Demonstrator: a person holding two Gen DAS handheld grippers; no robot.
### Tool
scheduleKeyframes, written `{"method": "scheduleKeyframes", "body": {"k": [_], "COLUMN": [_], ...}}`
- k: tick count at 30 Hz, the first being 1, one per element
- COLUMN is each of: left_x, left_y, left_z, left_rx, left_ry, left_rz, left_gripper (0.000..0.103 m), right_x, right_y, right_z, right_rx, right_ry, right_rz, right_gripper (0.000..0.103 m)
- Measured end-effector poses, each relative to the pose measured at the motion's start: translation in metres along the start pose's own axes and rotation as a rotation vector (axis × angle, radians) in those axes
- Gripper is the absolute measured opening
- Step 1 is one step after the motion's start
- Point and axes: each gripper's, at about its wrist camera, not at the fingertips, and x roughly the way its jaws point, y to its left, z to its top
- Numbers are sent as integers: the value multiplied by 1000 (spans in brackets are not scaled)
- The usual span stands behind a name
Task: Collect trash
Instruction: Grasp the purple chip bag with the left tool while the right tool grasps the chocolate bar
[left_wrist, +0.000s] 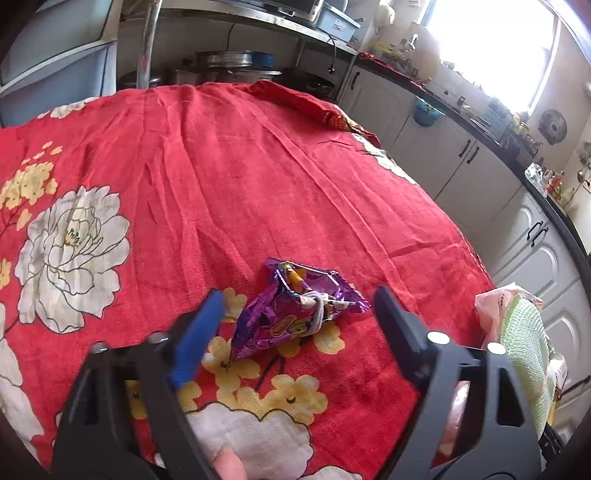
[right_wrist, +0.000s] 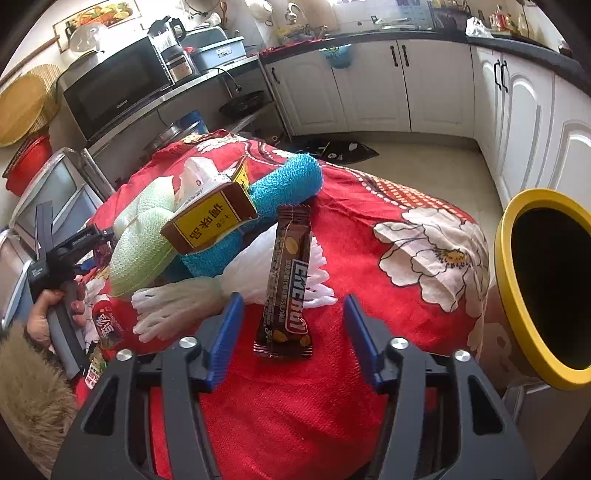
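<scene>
While the left gripper (left_wrist: 295, 302) hangs over the red floral cloth (left_wrist: 229, 177) on the worktop, its fingers stand spread either side of a crumpled purple wrapper (left_wrist: 291, 306), not touching it. From the right wrist, the right gripper (right_wrist: 291, 314) has its fingers spread around a brown snack bar wrapper (right_wrist: 288, 280) lying on the cloth, with a yellow-rimmed bin (right_wrist: 517, 295) at the right.

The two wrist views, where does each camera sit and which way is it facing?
Left wrist: on the left tongs, angled down along open fingers at a purple wrapper on the red floral cloth; a fingertip shows at the bottom edge.
Right wrist: on the right tongs, angled down at a brown snack bar, a yellow-rimmed bin to the right; the other hand holds the left tongs at far left.
Shared: the cloth, the green mesh roll and the white cabinets.
</scene>
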Motion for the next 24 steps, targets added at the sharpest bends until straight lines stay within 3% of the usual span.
{"method": "scheduleKeyframes", "body": {"k": [4,5,10,24], "left_x": [-1,-1,-4,-29], "left_y": [-2,-3,-9,-17], "left_z": [-2,-3,-10,-28], "left_rx": [13,18,40,62], "left_ry": [7,10,24,18], "left_rz": [-9,-11,-38,-77], "left_gripper": [40,26,21,17], "right_x": [2,2,0,-14], "right_y": [-1,-1,-2,-17], "right_z": [-1,-1,-5,-21], "right_rx": [7,6,8,29], "right_ry": [16,19,28,52], "right_rz": [19,22,28,16], "right_gripper": [36,34,28,30]}}
